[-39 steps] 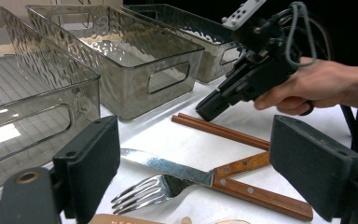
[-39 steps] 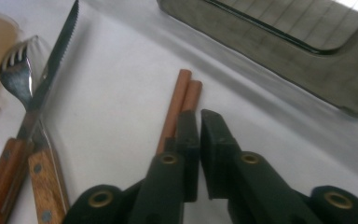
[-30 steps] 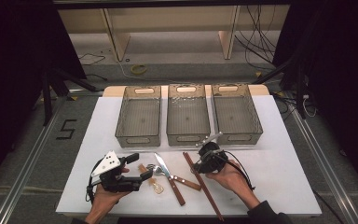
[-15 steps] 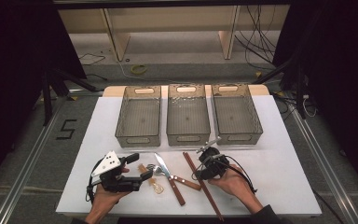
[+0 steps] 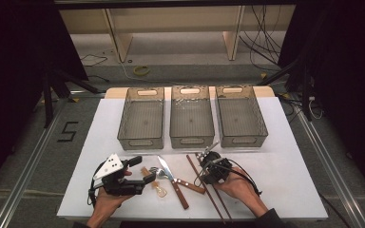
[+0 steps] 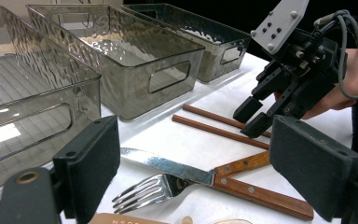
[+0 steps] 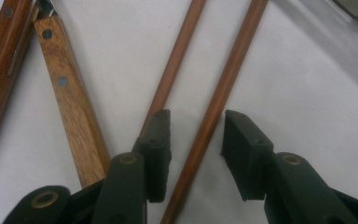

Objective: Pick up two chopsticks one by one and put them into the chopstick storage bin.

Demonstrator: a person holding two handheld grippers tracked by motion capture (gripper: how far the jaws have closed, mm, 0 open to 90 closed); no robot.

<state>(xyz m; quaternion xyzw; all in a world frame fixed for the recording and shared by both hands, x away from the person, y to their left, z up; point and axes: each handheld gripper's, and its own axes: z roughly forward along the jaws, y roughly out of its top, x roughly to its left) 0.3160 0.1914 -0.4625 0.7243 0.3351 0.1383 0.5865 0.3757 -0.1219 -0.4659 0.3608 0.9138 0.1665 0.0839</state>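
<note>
Right gripper (image 7: 193, 140) down on the bench (image 5: 294, 190) over two brown chopsticks (image 7: 214, 112). Right gripper view: one stick lies between the jaws, the other passes under the left-hand jaw; pads not yet pressing, jaws have just been closing (gap left on both sides). High view shows the sticks' full run, near ends by the person's right hand (image 5: 240, 187). Left gripper (image 6: 191, 177) hovers with jaws released over the knife (image 6: 205, 175) and fork (image 6: 149, 189); three empty bins (image 5: 190, 116) behind. Fork handle cut off in the left gripper view.
</note>
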